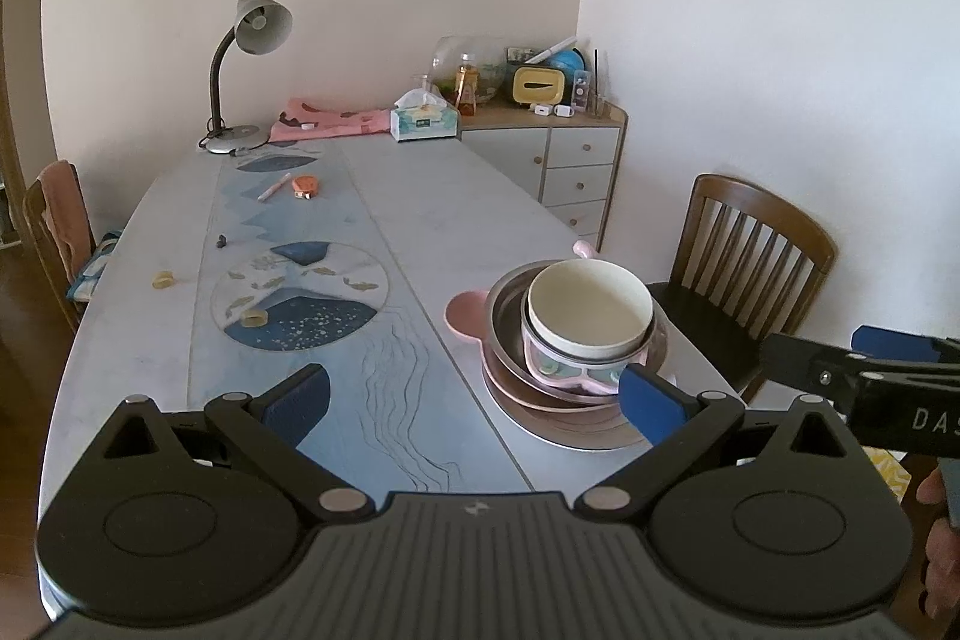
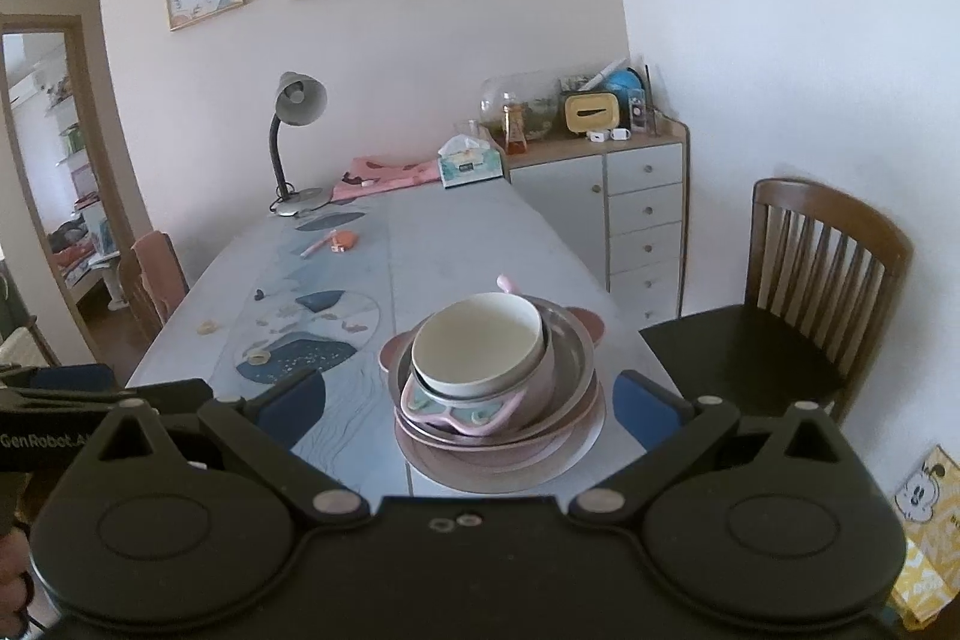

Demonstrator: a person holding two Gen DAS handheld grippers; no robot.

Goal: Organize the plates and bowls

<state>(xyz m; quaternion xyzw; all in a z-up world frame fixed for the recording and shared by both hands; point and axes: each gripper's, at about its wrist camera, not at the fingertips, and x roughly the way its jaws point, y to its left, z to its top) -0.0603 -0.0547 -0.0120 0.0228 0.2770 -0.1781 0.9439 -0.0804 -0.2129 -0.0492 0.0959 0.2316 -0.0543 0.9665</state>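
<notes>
currently the dishes are sitting as one nested stack near the right edge of the grey oval dining table (image 1: 420, 220). from the bottom up: a wide brownish-pink flat plate (image 2: 498, 469), a pink bear-eared plastic dish (image 2: 585, 319) showing only its ears, a steel-grey metal bowl (image 2: 570, 358), a small pink patterned child's bowl (image 2: 462, 409), and a cream round bowl (image 2: 480, 337) sitting on top, mouth up and looking empty.

the left gripper (image 1: 474, 400) is hovering with its blue-padded fingers spread wide and nothing between them. from it the stack is lying at about 1 o'clock, off its centre line; its right finger pad (image 1: 651, 403) is overlapping the stack's near rim in view, touching or just above, cannot tell which.

the right gripper (image 2: 471, 409) is also gaping wide and carrying nothing. the stack is lying dead ahead of it at 12 o'clock, inside the span of its fingers, though whether the fingers are level with the rims or above them is not settled.

judgement: the right gripper is the better lined up, the stack being square on its axis, while the left would be needing a swing toward 1 o'clock. the stack is round, so no long axis is mattering except the bear ears, running roughly 10 to 2 o'clock in the right wrist view.

the nested pile is fitting both a finished gathering and a pile waiting to be sorted out; one moment is not telling which.
</notes>
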